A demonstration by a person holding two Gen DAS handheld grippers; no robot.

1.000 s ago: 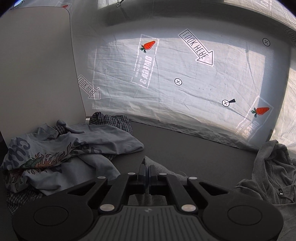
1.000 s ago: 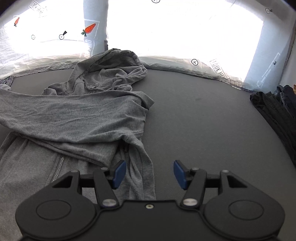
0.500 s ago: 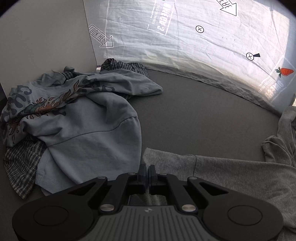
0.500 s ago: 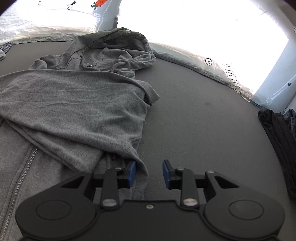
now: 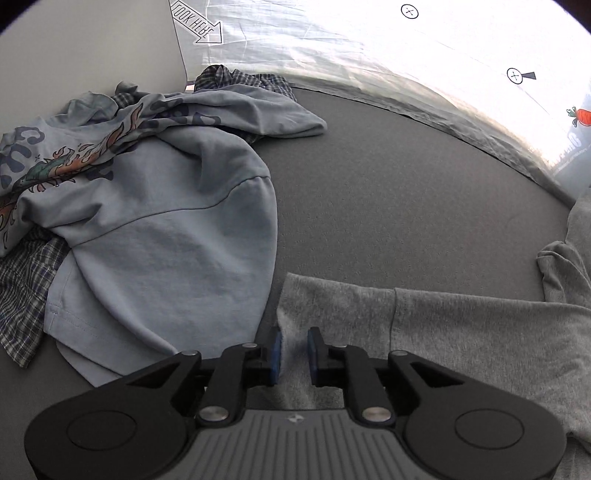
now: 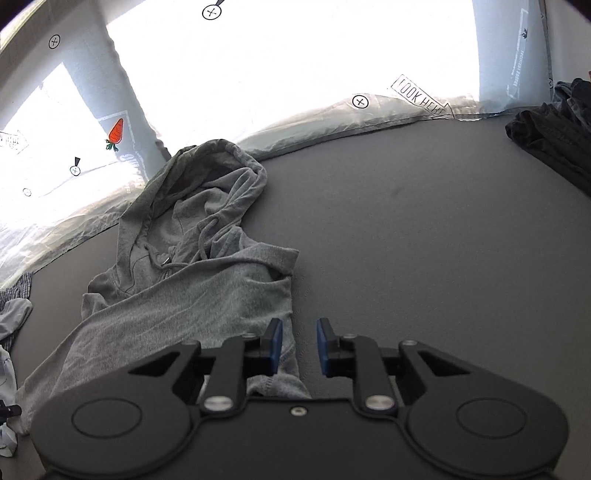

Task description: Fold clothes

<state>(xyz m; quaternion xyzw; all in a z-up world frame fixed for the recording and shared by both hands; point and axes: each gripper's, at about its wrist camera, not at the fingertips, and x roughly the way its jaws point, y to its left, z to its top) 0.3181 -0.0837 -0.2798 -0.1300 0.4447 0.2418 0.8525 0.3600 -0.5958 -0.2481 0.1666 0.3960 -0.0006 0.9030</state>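
We count one grey zip hoodie (image 6: pixel 207 258) on the grey tabletop (image 6: pixel 424 258), one light-blue printed T-shirt (image 5: pixel 155 206), and checked cloth (image 5: pixel 22 295) beneath it whose piece count we cannot tell. One dark pile (image 6: pixel 546 140) lies far right, and we see two grippers.

A dark grey tabletop (image 5: pixel 406 192) spreads wide, and behind it hangs a bright white backdrop sheet (image 6: pixel 295 66) printed with carrots (image 6: pixel 115 132), crossed circles and "LOOK HERE" arrows (image 5: pixel 197 24) (mirrored lettering).
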